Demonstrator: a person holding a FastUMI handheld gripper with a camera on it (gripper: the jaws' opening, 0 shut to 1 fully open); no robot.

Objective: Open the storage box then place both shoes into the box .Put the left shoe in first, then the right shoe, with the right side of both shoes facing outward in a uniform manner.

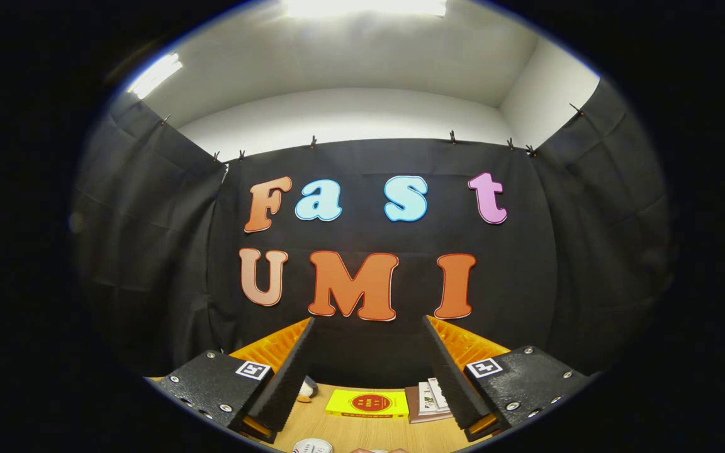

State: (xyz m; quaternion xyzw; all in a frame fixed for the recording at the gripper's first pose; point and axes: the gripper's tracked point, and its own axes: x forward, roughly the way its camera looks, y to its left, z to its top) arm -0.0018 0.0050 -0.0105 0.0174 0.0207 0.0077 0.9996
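Gripper view showed the hand-held gripper (369,371) spread wide, its fingers holding nothing, raised above a light wooden tabletop (369,434). Between the fingers lay a flat yellow box with a red round mark (367,403), a brownish booklet stack (428,401) just beside it.

Matt, pale wood-grain table top (362,434), smooth. Glossy printed cardboard on the yellow box (367,403) lying between the spread fingers of the gripper (369,377). Ribbed, matt pads (290,371) on those fingers; rough, speckled matt plates (211,380) behind them, studded with shiny metal screws. Dull, creased black cloth (148,251) as booth wall, pinned by small clips (313,142). Flat matt white ceiling (350,63)
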